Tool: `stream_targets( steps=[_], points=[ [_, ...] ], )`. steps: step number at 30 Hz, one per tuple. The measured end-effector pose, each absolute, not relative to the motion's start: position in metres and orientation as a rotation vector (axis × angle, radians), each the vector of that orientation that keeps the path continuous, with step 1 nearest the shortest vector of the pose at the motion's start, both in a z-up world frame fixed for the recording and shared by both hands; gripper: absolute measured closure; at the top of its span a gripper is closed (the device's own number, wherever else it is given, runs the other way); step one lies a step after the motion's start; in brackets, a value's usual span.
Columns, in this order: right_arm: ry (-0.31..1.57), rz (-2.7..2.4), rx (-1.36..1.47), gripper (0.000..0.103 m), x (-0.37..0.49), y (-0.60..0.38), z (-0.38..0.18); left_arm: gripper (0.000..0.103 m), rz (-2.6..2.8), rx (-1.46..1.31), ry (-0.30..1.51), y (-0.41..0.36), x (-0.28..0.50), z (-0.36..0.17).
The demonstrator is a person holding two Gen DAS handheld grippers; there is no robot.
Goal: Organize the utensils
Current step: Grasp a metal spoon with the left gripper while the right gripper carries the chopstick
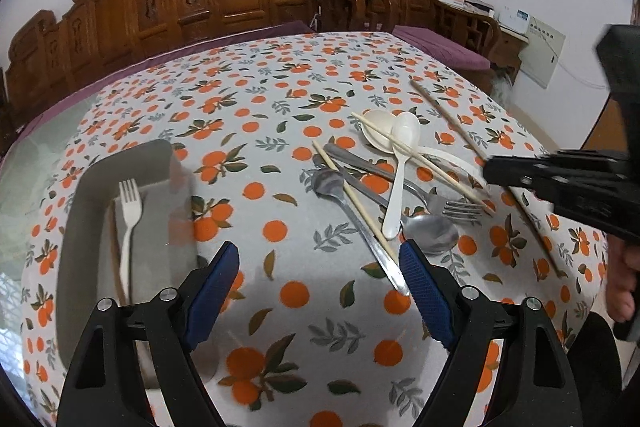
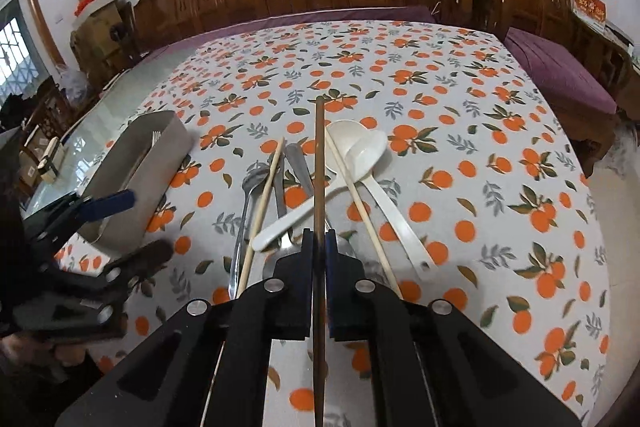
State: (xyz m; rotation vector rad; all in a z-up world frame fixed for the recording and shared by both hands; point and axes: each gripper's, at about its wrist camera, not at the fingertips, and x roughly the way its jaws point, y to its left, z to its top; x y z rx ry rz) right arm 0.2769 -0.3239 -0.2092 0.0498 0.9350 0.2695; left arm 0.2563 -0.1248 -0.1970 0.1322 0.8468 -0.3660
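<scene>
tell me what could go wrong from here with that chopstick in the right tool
1. The right tool pinches the brown chopstick partway along, so it sticks out far ahead; swinging it toward the tray could sweep the white spoons or pale chopsticks beneath it.
2. Thin and held only by the pads, it might pivot or slip.
3. The left tool hangs open near the tray, so the two may collide.
</scene>
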Motion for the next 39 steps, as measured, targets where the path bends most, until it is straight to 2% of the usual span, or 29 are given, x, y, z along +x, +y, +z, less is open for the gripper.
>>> stream_targets(
  steps=[7, 10, 13, 15, 18, 28, 31, 34, 39],
  points=[
    [0.942, 0.255, 0.061, 0.096, 0.264, -0.34, -0.219, 0.035, -0.337, 0.144, 0.859, -0.142, 0.282, -0.21],
    [0.947, 0.252, 0.07, 0.096, 0.264, -0.344, -0.222, 0.047, -0.323, 0.108, 0.888, -0.146, 0.297, -0.218],
    [0.947, 0.252, 0.078, 0.096, 0.264, -0.345, -0.223, 0.051, -0.329, 0.082, 0.899, -0.151, 0.308, -0.224],
    [0.948, 0.254, 0.08, 0.096, 0.264, -0.346, -0.223, 0.06, -0.323, 0.094, 0.909, -0.156, 0.315, -0.229],
    [0.95, 0.258, 0.079, 0.096, 0.265, -0.344, -0.224, 0.067, -0.325, 0.073, 0.935, -0.16, 0.323, -0.233],
    [0.956, 0.271, 0.079, 0.096, 0.263, -0.337, -0.226, 0.071, -0.299, 0.162, 0.995, -0.164, 0.325, -0.246],
    [0.955, 0.272, 0.078, 0.096, 0.263, -0.337, -0.225, 0.088, -0.292, 0.151, 0.997, -0.159, 0.325, -0.246],
    [0.954, 0.274, 0.071, 0.096, 0.263, -0.336, -0.225, 0.101, -0.296, 0.129, 1.007, -0.15, 0.326, -0.246],
    [0.952, 0.279, 0.065, 0.096, 0.261, -0.332, -0.224, 0.102, -0.314, 0.081, 1.018, -0.134, 0.323, -0.242]
  ],
)
